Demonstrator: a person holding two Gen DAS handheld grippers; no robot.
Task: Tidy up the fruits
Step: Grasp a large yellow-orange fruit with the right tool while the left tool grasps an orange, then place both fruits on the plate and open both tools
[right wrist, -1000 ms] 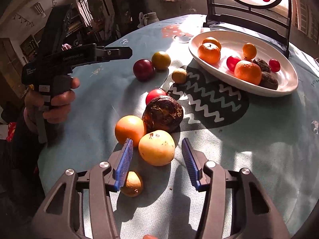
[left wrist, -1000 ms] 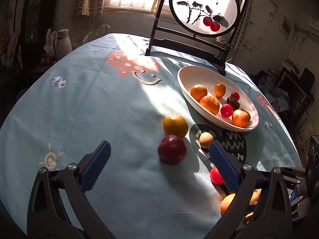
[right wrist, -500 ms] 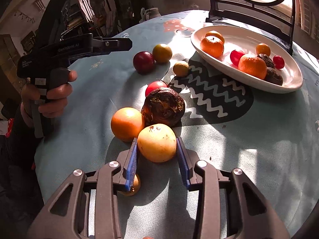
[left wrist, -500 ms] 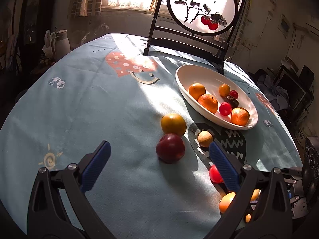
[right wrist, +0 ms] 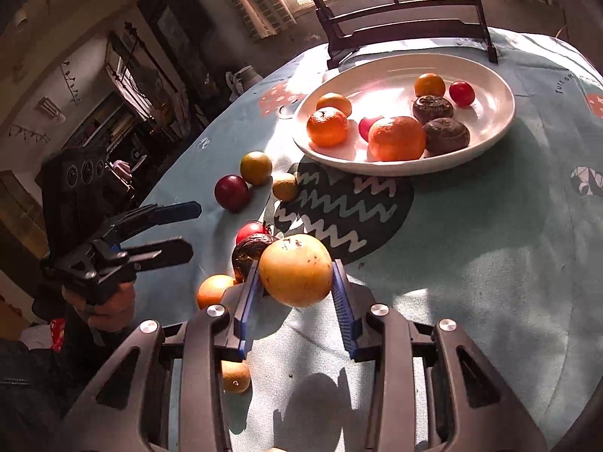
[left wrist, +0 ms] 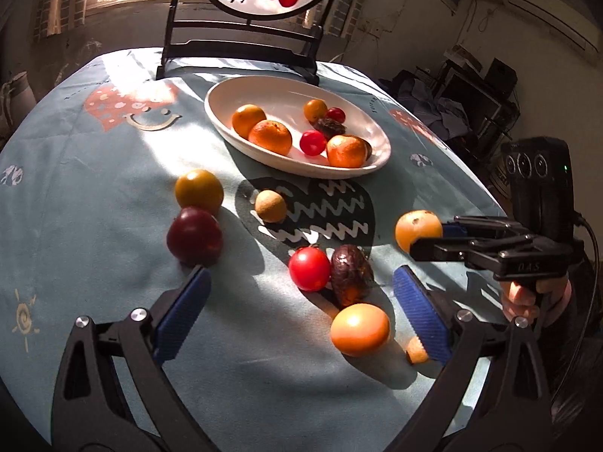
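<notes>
The round table (left wrist: 94, 196) in its blue patterned cloth carries the white oval dish (right wrist: 493, 120) at the far side, already holding several oranges and small dark and red fruits, with more fruit loose on the near cloth. The right gripper (right wrist: 296, 282) is clamped on a yellow pear-like fruit (right wrist: 296, 269), lifted clear of the cloth, while the left gripper (left wrist: 297, 316) hovers wide open and empty above a red tomato (left wrist: 309, 268), a wrinkled dark fruit (left wrist: 350, 273) and an orange (left wrist: 360, 329). The fruit is round and smooth and held only near the pad tips, so I judge it could slip out on the way to the dish and knock the loose pieces rolling off the table.
</notes>
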